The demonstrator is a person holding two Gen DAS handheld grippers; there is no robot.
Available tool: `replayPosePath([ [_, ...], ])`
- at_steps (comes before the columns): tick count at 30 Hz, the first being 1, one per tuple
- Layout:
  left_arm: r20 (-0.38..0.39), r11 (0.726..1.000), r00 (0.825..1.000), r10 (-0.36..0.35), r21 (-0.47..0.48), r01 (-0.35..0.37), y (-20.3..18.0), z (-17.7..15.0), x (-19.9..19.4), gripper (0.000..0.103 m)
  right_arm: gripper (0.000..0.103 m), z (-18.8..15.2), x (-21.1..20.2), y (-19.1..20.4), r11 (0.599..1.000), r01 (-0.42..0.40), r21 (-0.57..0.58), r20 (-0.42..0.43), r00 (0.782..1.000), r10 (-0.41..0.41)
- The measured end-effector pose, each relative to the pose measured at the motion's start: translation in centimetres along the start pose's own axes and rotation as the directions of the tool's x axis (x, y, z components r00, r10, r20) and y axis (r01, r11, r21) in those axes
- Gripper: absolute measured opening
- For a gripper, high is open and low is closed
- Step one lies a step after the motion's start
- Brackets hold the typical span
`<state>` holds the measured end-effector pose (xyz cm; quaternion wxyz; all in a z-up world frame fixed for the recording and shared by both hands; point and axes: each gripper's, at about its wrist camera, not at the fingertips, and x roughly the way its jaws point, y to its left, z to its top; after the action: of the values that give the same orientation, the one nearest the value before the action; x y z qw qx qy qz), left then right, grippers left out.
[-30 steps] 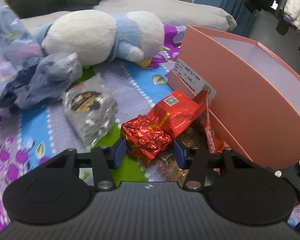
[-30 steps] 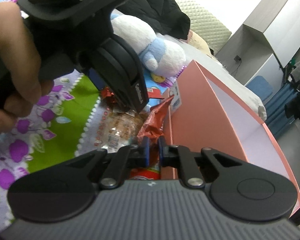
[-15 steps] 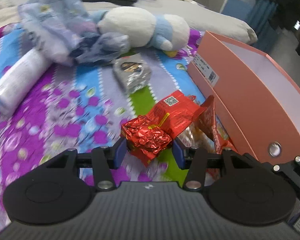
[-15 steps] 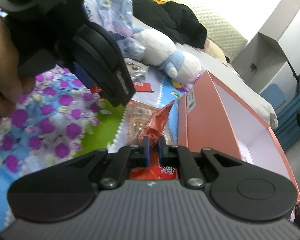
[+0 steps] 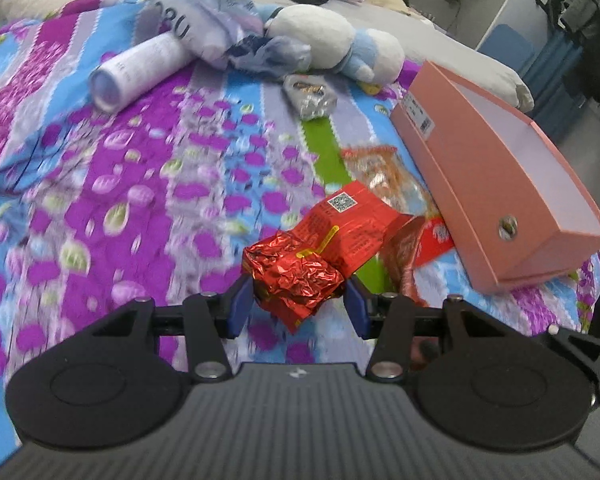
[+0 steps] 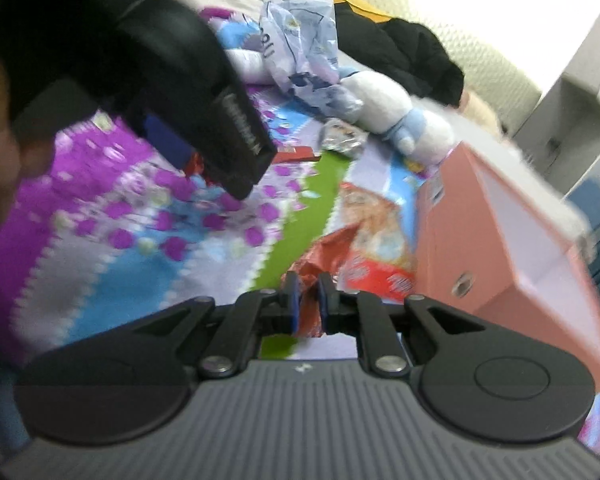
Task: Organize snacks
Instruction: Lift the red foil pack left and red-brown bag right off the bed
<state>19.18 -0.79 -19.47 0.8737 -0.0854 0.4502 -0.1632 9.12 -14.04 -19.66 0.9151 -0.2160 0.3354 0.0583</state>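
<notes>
Whereas a second ago the left gripper (image 5: 298, 306) hung low by the pink box's (image 5: 488, 184) labelled end, it now holds the red foil snack pack (image 5: 300, 276) clear above the floral bedspread (image 5: 112, 184), which blurs beneath it; a white tube (image 5: 138, 68) and pale plastic bag (image 5: 204, 12) have come into sight near the bed's far left. Open bedspread spreads left of the pack, while the box lies along the bed's right edge, its open top facing up. Crinkled at the clamped end, the pack is smooth and printed with a code square farther out, both blue pads pressing its sides. An orange-printed clear packet (image 5: 384, 172) lies beside the box. Formerly pinched narrow, the right gripper's (image 6: 308, 300) jaws are opening, a red crumpled wrapper (image 6: 324, 252) between them.
</notes>
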Motion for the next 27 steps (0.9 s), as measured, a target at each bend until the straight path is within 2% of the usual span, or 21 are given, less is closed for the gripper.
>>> replayPosePath([
  [1,-0.001,1.0,1.0,0.007,-0.006,-0.007,0.1,-0.5,-0.2,0.055,0.032,-0.3,-0.3,-0.2,0.999,-0.022,0.036,0.007,1.0,0.022],
  [3,-0.006,1.0,1.0,0.012,-0.025,-0.012,0.3,-1.5,-0.6,0.055,0.043,-0.5,-0.9,-0.8,0.994,-0.049,0.095,0.016,0.999,0.047],
  [7,-0.013,0.998,1.0,0.029,-0.047,-0.029,0.8,-2.5,-0.7,0.055,0.059,-1.0,-1.1,-2.3,0.971,-0.078,0.228,0.025,0.997,0.074],
  [10,-0.02,0.998,0.999,0.037,-0.057,-0.038,1.3,-2.8,-0.5,0.055,0.06,-1.1,-0.2,-4.2,0.931,-0.087,0.356,0.015,0.996,0.087],
  [15,-0.019,0.997,0.999,0.041,-0.072,-0.042,1.6,-3.0,-0.4,0.055,0.06,-2.0,1.9,-6.8,0.816,-0.141,0.56,0.015,0.987,0.16],
  [19,-0.021,0.996,0.998,0.056,-0.069,-0.057,1.5,-2.9,0.1,0.055,0.059,-2.7,4.0,-7.4,0.747,-0.175,0.641,0.007,0.975,0.223],
  [25,-0.017,0.993,0.997,0.071,-0.094,-0.072,1.9,-2.8,0.7,0.055,0.06,-2.5,6.4,-7.1,0.727,-0.199,0.657,-0.02,0.959,0.282],
  [27,-0.016,0.992,0.996,0.083,-0.098,-0.084,2.0,-2.8,0.7,0.055,0.059,-1.8,6.8,-6.6,0.764,-0.181,0.619,-0.04,0.965,0.261],
])
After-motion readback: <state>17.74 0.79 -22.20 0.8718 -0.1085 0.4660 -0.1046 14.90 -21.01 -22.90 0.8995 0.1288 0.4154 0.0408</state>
